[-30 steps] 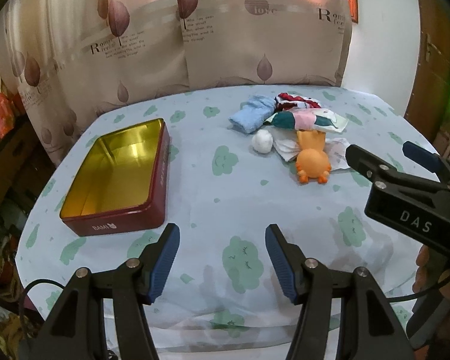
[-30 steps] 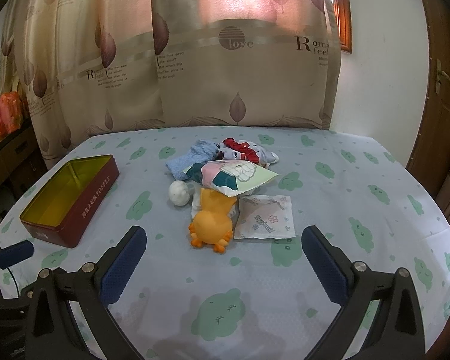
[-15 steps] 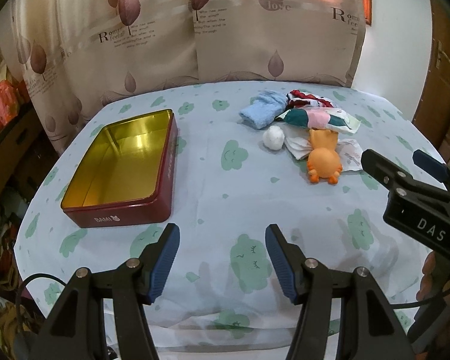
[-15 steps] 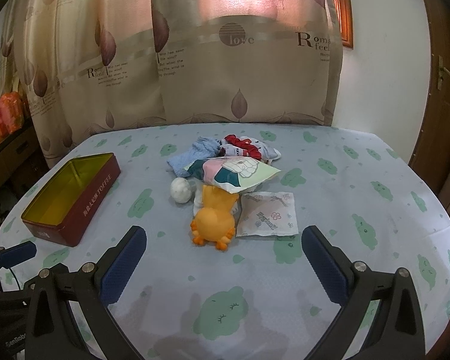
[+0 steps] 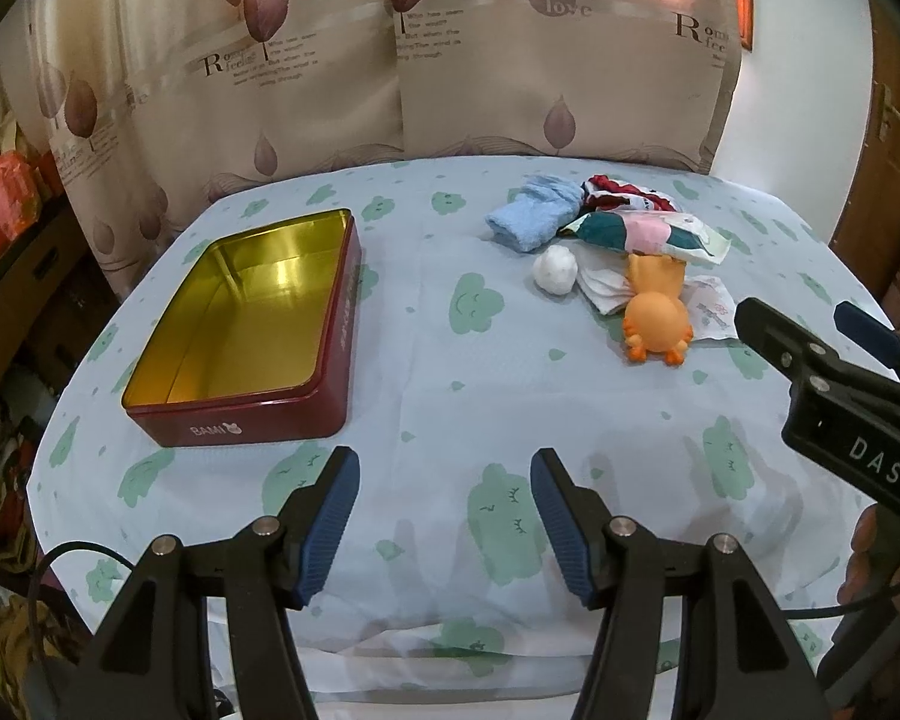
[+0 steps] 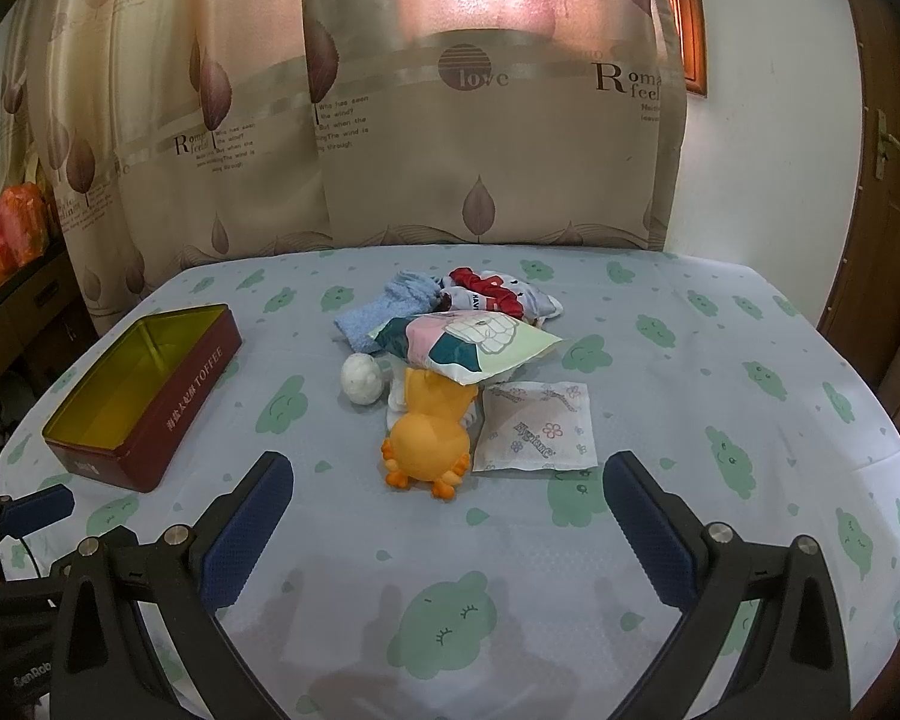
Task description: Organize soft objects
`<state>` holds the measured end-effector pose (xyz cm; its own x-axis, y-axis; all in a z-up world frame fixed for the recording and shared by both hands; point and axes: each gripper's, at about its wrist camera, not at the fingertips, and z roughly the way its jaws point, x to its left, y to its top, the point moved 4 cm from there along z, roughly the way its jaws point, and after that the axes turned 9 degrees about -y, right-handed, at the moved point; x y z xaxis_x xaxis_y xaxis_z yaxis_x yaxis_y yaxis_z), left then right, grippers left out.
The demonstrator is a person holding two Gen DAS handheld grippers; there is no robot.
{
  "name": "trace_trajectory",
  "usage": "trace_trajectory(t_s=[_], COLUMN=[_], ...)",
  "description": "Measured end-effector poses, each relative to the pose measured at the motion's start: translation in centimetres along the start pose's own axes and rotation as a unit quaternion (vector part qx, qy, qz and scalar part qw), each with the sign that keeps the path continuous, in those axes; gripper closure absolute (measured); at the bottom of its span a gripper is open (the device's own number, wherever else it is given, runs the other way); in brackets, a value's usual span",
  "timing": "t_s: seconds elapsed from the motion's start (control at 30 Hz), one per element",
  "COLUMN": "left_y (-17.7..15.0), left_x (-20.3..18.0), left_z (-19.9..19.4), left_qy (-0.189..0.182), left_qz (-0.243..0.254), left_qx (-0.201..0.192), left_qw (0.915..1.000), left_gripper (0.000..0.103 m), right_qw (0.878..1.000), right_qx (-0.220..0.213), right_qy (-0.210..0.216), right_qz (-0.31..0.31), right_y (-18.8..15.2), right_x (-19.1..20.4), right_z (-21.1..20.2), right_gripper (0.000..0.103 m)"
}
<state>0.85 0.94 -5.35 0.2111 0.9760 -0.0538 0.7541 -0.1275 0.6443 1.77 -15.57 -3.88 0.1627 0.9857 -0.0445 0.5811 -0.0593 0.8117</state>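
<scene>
A pile of soft things lies mid-table: an orange plush toy (image 6: 429, 444) (image 5: 656, 317), a white ball (image 6: 361, 378) (image 5: 554, 270), a blue cloth (image 6: 387, 311) (image 5: 532, 213), a colourful printed pouch (image 6: 468, 345) (image 5: 642, 231), a tissue packet (image 6: 534, 426) and a red-and-white cloth (image 6: 498, 294). An open red tin (image 5: 252, 324) (image 6: 144, 396) with a gold inside stands empty at the left. My right gripper (image 6: 447, 531) is open, just short of the plush toy. My left gripper (image 5: 444, 519) is open over bare cloth near the front edge, right of the tin's near corner.
The table wears a light blue cloth with green cloud prints (image 5: 450, 384). A beige leaf-print curtain (image 6: 450, 138) hangs behind it. A wooden door (image 6: 894, 240) is at the right; clutter and a shelf (image 5: 6, 222) stand at the left. The right gripper's body (image 5: 840, 396) shows in the left wrist view.
Both grippers have drifted slightly forward toward the table and stayed open; the left view has shifted so the tin sits nearer centre. Nothing on the table has moved.
</scene>
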Motion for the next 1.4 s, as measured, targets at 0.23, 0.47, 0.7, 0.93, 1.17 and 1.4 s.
trace_trajectory(t_s=[0.23,0.47,0.7,0.93,1.17,1.4], left_y=[0.1,0.6,1.6,2.3,2.8,3.7], left_x=[0.6,1.8,3.0,2.8,2.5,2.4], left_z=[0.0,0.2,1.5,3.9,6.8,8.7], left_qy=[0.004,0.007,0.014,0.007,-0.001,-0.005], left_qz=[-0.01,-0.02,-0.025,-0.009,0.0,0.006], left_qx=[0.0,-0.003,0.002,0.019,0.042,0.048], left_qw=[0.9999,0.9998,0.9996,0.9998,0.9991,0.9988], left_gripper=[0.042,0.042,0.042,0.042,0.042,0.042], right_qw=[1.0,1.0,0.998,0.993,0.988,0.985], right_qx=[0.004,0.019,0.059,0.099,0.138,0.168], right_qy=[0.002,-0.009,-0.023,-0.048,-0.059,-0.029], right_qz=[-0.003,-0.009,-0.029,-0.051,-0.049,-0.037], right_y=[-0.1,0.2,0.1,0.2,0.6,0.7], right_x=[0.0,-1.3,-3.2,-4.4,-5.5,-4.9], right_z=[0.0,0.8,3.3,7.5,12.5,16.5], right_gripper=[0.0,0.0,0.0,0.0,0.002,0.007])
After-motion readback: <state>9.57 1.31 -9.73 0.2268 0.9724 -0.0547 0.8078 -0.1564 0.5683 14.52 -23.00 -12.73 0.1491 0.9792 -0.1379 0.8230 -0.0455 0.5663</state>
